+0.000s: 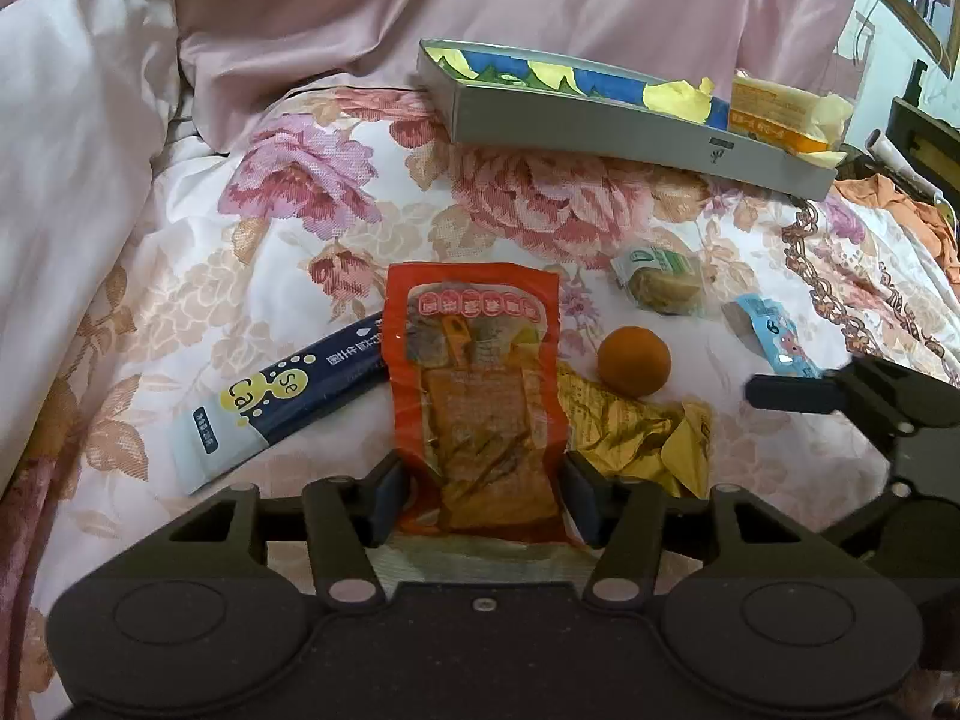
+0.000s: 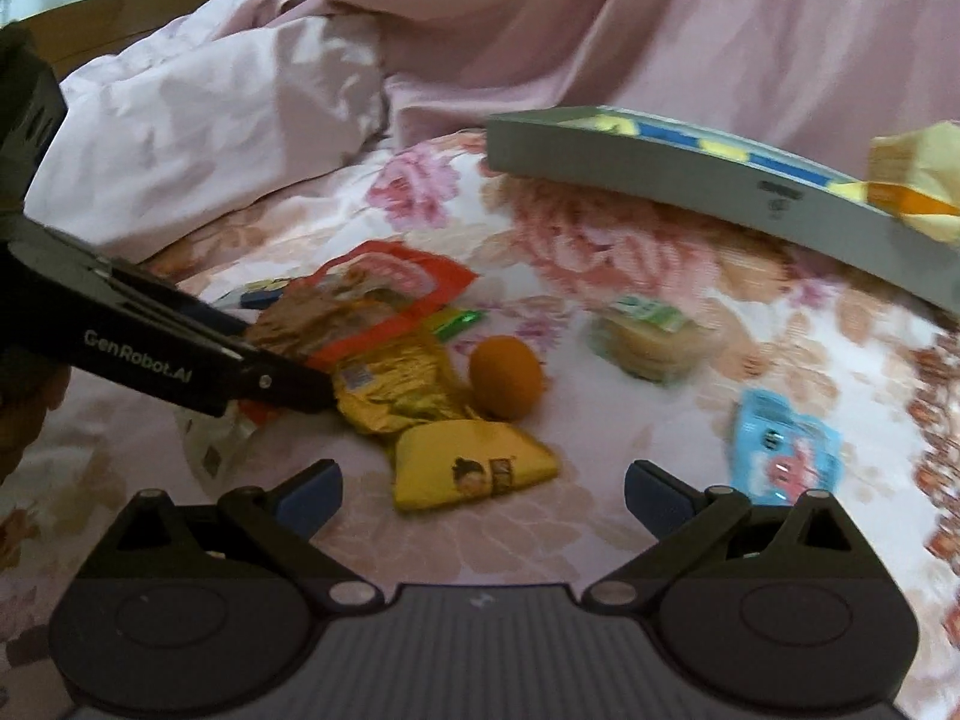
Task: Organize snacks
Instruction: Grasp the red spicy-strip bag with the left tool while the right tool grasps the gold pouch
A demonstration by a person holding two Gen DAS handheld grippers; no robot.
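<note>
My left gripper (image 1: 483,480) is shut on a red snack packet (image 1: 480,372), its pads pressing the packet's two long edges near the bottom. In the right wrist view the packet (image 2: 384,282) looks tilted up off the bedspread. Beside it lie a dark blue stick sachet (image 1: 288,402), a crumpled gold wrapper (image 1: 630,432) and a round orange fruit (image 1: 633,360). My right gripper (image 2: 483,480) stands open with nothing between its fingers, just short of a yellow packet (image 2: 474,468). A shallow grey box (image 1: 600,126) at the back holds a yellow-orange packet (image 1: 780,114).
A clear-wrapped pastry with a green label (image 2: 654,336) and a light blue packet (image 2: 780,450) lie to the right on the floral bedspread. Pink and white bedding (image 1: 90,150) is heaped at the left and back. Orange cloth (image 1: 918,210) lies at the far right.
</note>
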